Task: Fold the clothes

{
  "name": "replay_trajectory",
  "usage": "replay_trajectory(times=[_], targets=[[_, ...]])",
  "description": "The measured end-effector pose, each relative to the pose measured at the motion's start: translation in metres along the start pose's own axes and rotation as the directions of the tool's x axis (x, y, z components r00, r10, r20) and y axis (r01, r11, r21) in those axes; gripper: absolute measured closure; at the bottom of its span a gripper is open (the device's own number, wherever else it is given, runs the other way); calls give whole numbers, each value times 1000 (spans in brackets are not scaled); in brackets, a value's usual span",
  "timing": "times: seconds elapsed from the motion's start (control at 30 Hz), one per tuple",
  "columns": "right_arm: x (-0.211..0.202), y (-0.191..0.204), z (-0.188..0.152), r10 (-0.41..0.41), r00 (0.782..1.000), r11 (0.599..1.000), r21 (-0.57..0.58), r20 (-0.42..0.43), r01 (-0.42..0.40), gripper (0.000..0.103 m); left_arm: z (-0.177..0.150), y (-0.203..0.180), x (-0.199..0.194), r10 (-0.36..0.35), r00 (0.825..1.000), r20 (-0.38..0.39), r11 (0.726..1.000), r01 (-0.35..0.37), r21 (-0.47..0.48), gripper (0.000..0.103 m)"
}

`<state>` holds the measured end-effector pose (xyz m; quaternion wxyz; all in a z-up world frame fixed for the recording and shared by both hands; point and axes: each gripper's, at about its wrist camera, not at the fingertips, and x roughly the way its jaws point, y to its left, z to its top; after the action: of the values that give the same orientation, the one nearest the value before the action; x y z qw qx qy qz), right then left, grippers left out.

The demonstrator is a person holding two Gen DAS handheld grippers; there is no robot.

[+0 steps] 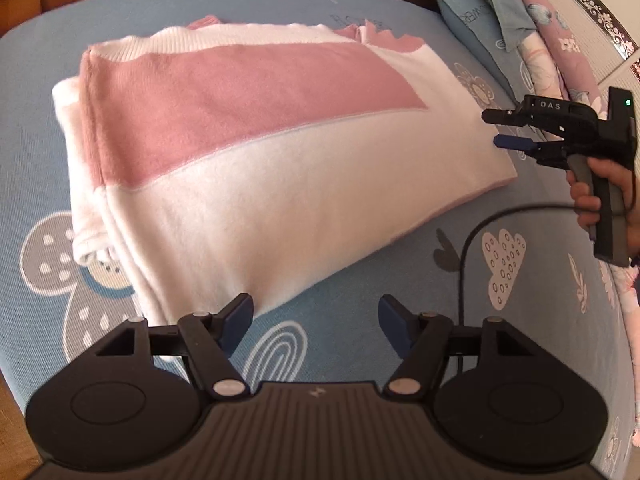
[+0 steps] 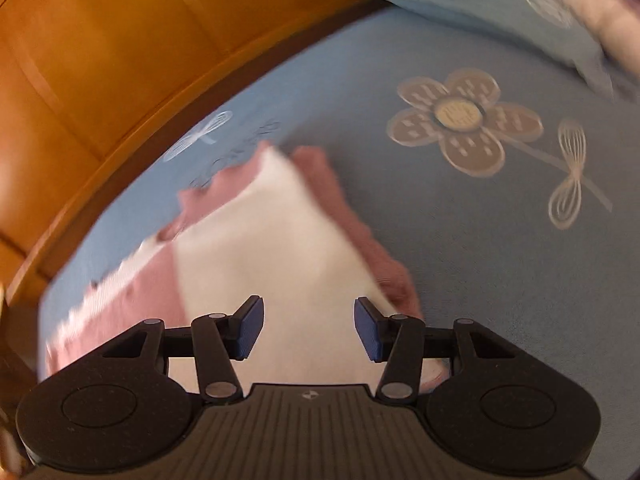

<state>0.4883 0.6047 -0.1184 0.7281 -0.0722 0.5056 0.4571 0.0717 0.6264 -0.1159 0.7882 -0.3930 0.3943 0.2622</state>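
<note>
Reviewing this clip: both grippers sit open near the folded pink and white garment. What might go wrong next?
The garment has bunched layers at its left end; a shallow pinch by the left gripper may catch only the top layer. The right gripper hovers at the far corner, so uneven lifting could undo the fold. The cable may snag.

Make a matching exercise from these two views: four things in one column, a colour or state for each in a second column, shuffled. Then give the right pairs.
Things:
1. folded garment
2. bedsheet
3. headboard
4. right gripper

Descriptions:
A. orange-brown wood
B. jaws apart, nothing between them
C. pink and white, lying on the bed
D. blue with flower and butterfly prints

Pairs: 1-C, 2-D, 3-A, 4-B
</note>
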Motion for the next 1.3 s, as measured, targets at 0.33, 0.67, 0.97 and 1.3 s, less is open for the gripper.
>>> replay_trajectory(times=[0.33,0.67,0.97,1.3], targets=[[9,3,4,23,999,999,25,40,-24,49,1,-5,-8,-6,1000,22,1000,5,18,34],[-37,86,-52,11,1000,984,-181,19,-8,43,-5,-18,-23,48,998,51,995,-52,81,34],[-151,100,-152,-60,997,985,-160,39,65,35,-31,-60,-66,55,993,109,965,-81,250,34],[-294,45,-285,-280,960,960,14,18,280,22,-111,-165,-91,-29,999,-38,866,43,498,17]])
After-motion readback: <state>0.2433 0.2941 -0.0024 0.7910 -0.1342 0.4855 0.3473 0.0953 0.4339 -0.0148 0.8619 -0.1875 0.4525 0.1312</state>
